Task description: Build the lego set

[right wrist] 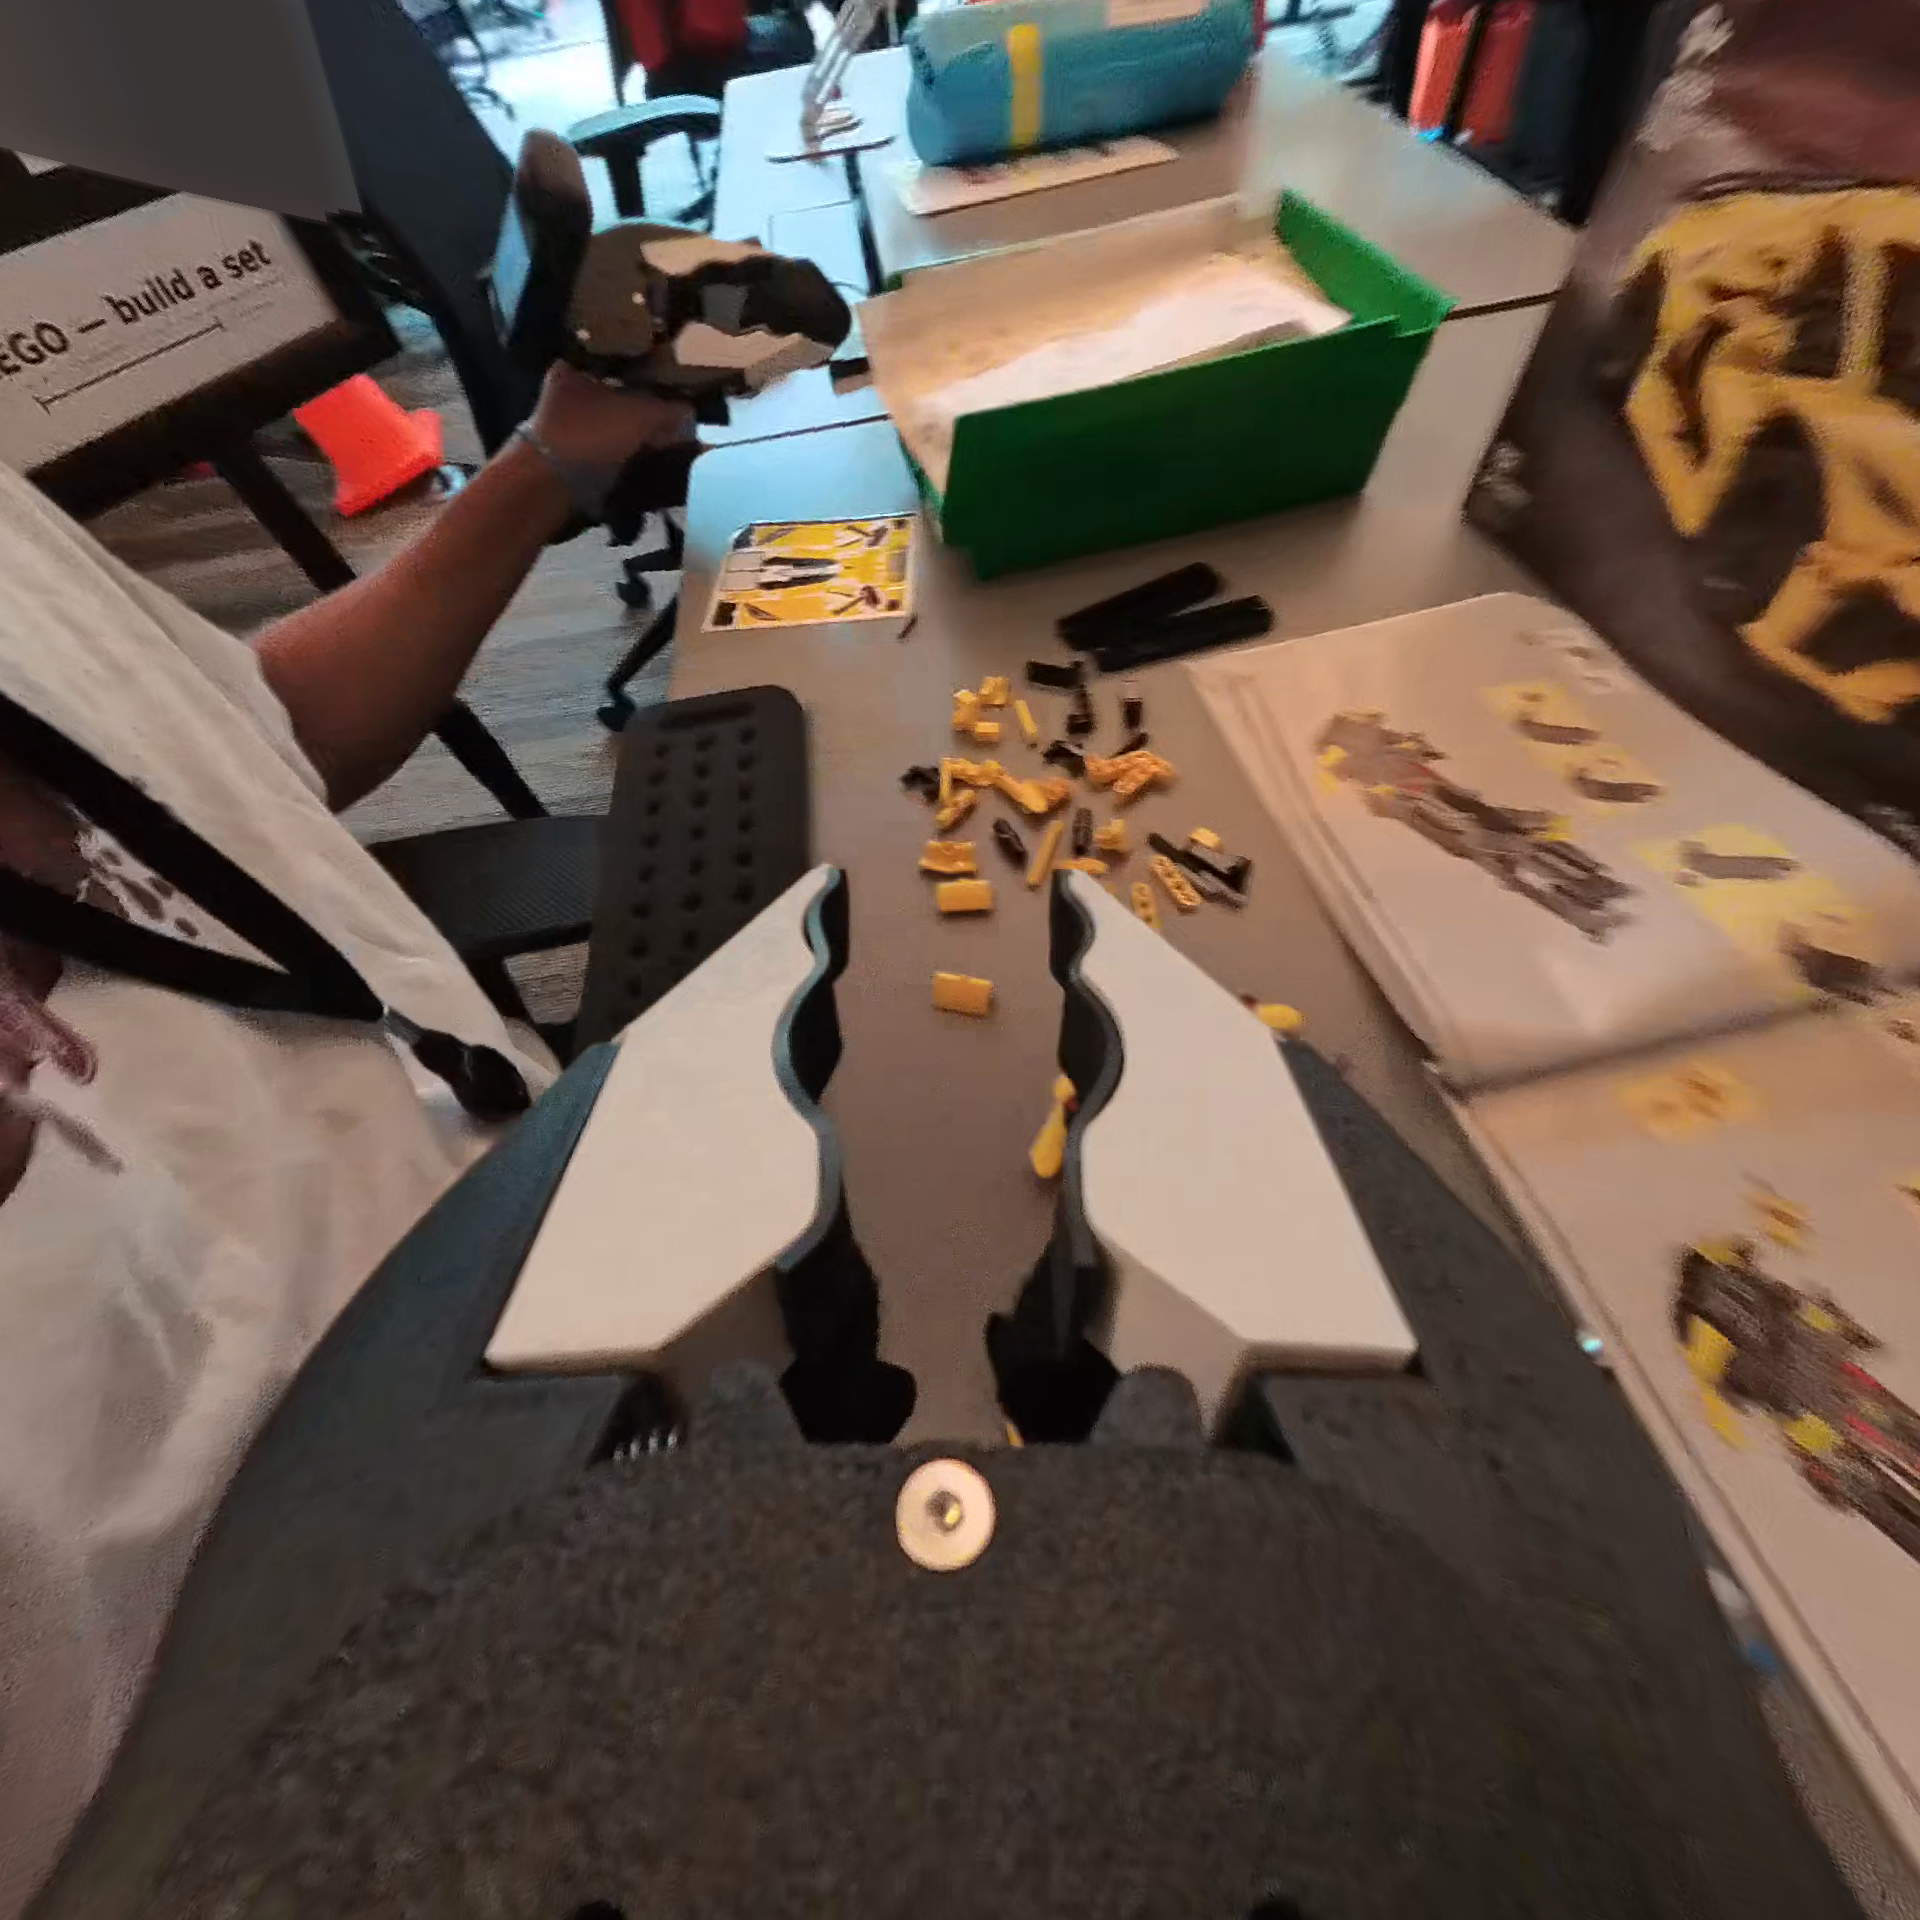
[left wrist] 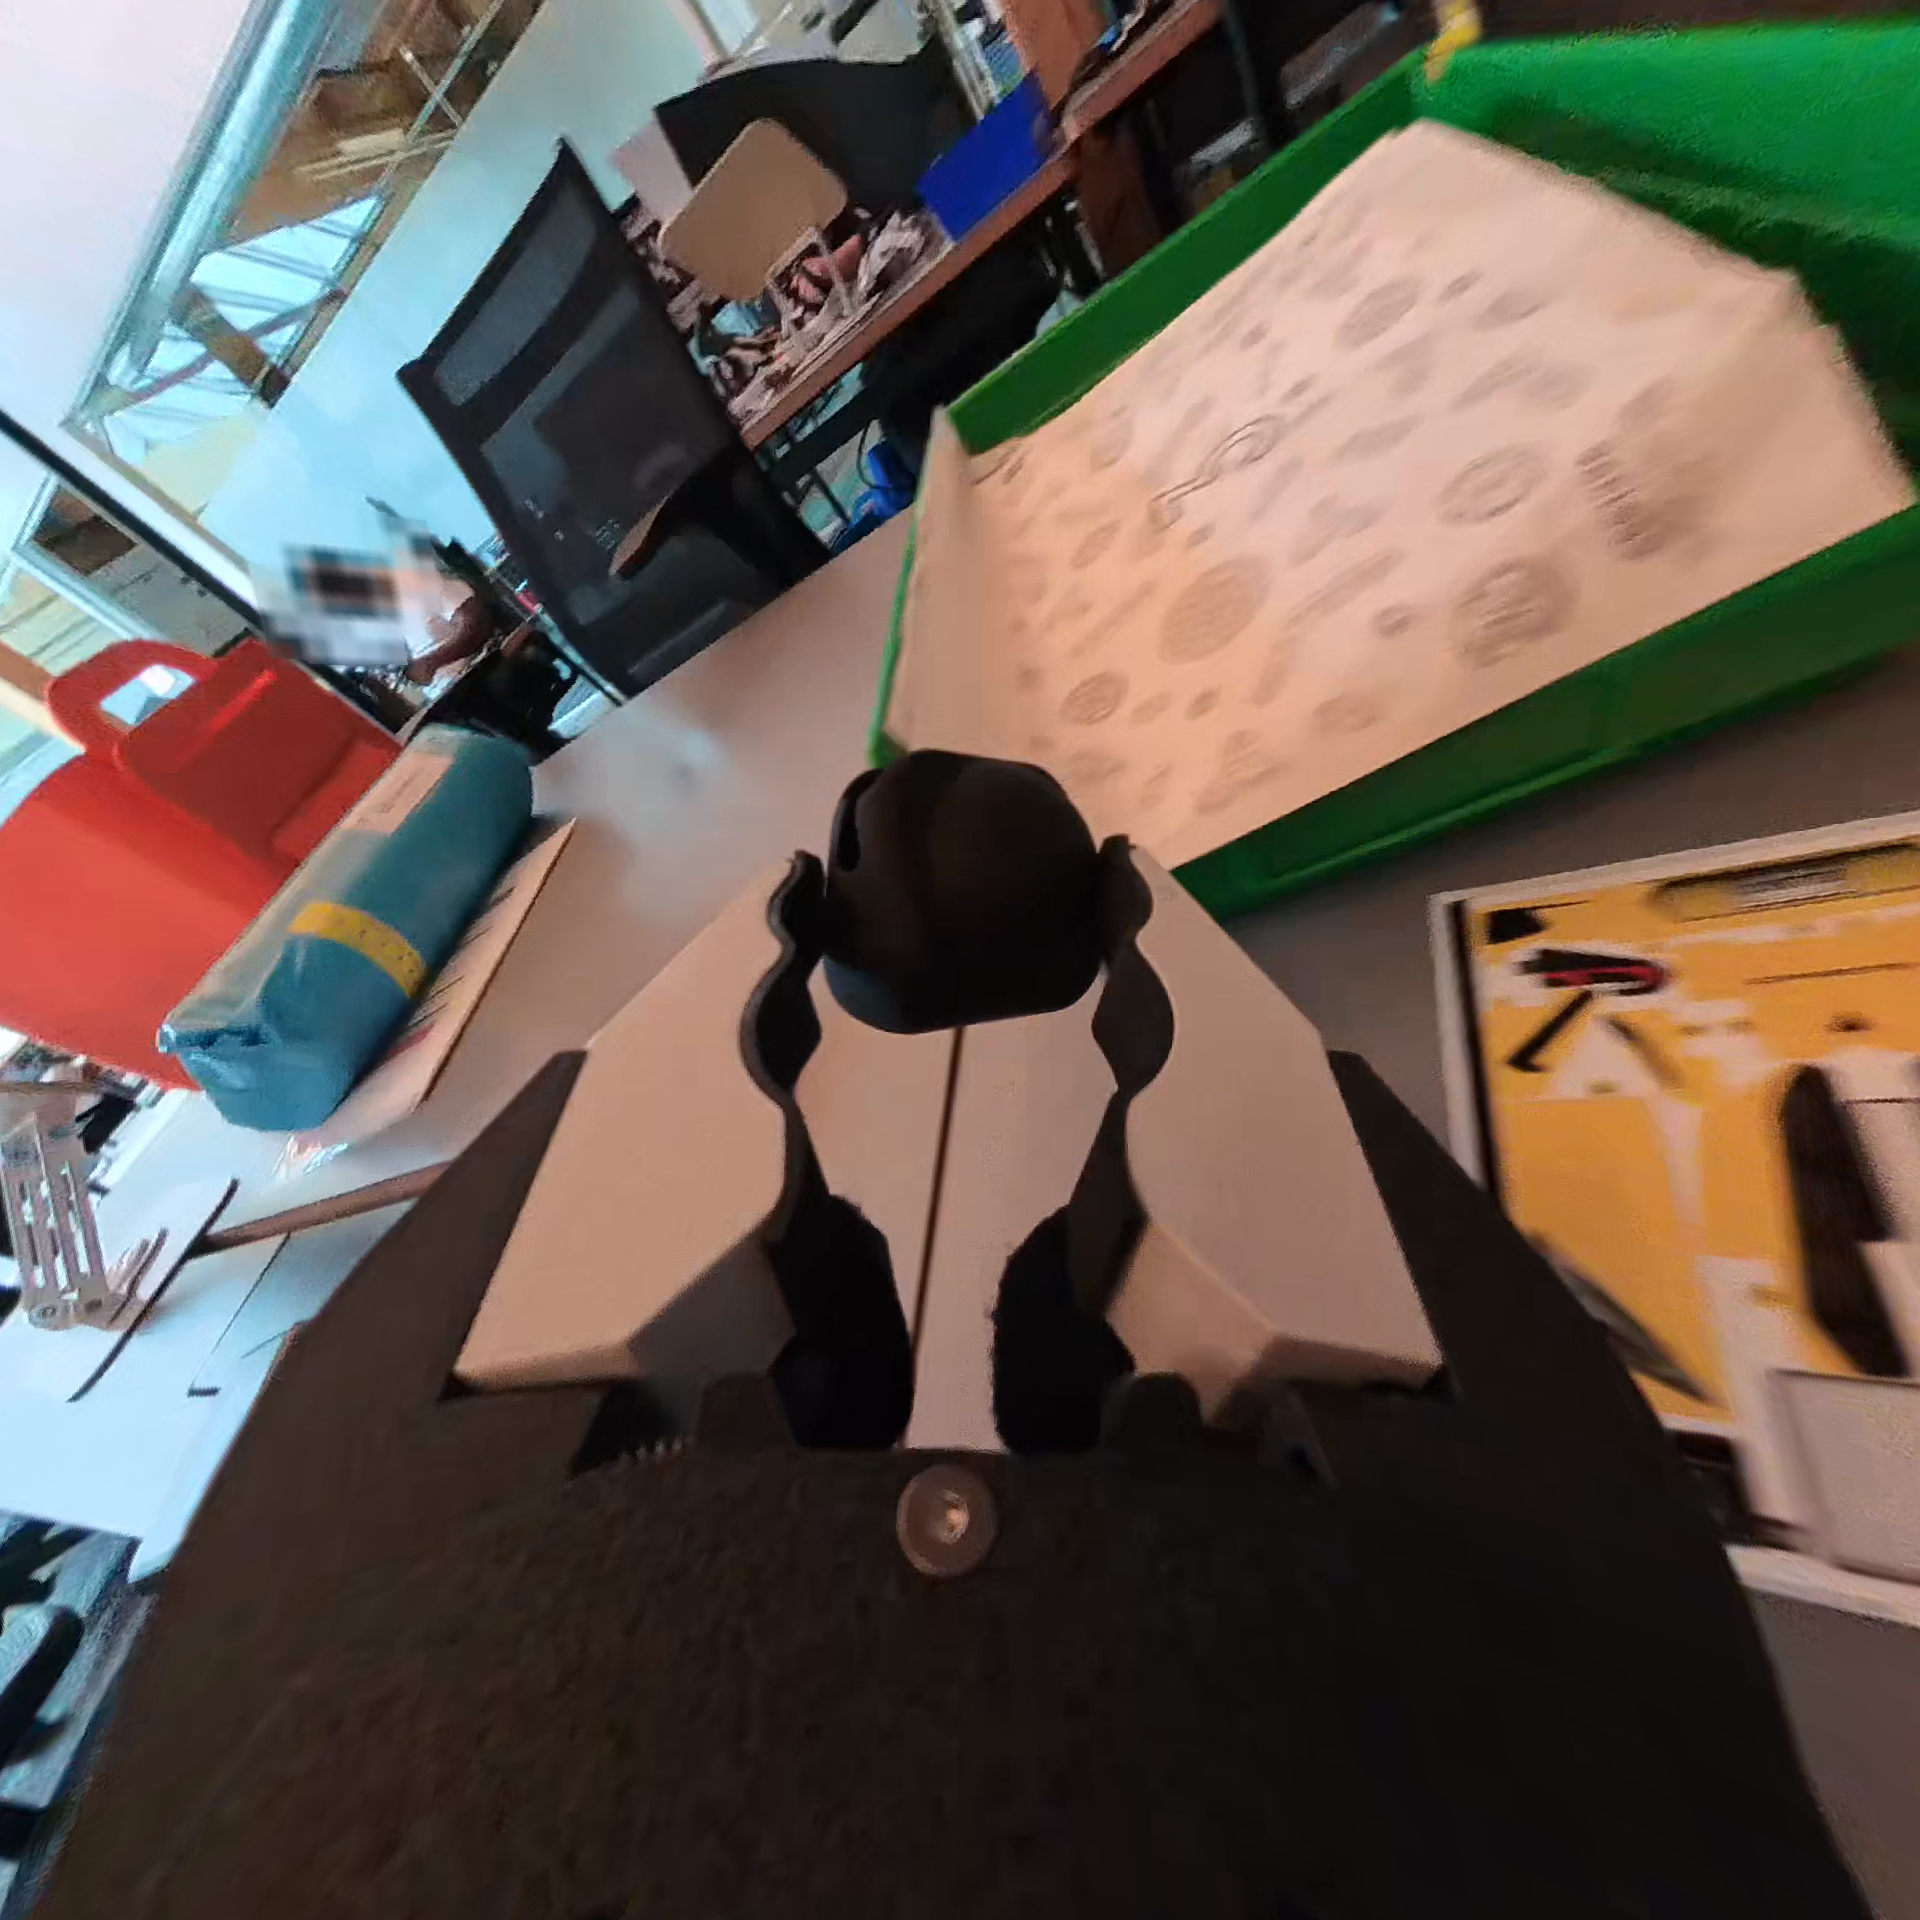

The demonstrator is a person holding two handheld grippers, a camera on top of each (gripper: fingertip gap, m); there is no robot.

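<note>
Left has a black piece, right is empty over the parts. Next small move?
Probably lower the right gripper onto the yellow brick lying alone between its open fingers and close. The left gripper already clamps the rounded black piece, raised off the table, so a mating part looks like what is missing.

grippers 2: left gripper (left wrist: 961,894), right gripper (right wrist: 948,914) | green box (right wrist: 1164,457) 1 | sticker sheet (right wrist: 812,571) 1 | open instruction booklet (right wrist: 1538,831) 1 | long black pieces (right wrist: 1164,618) perhaps 3, blurred | loose yellow and black pieces (right wrist: 1049,810) dozens, uncountable | round black piece (left wrist: 956,894) 1
</note>
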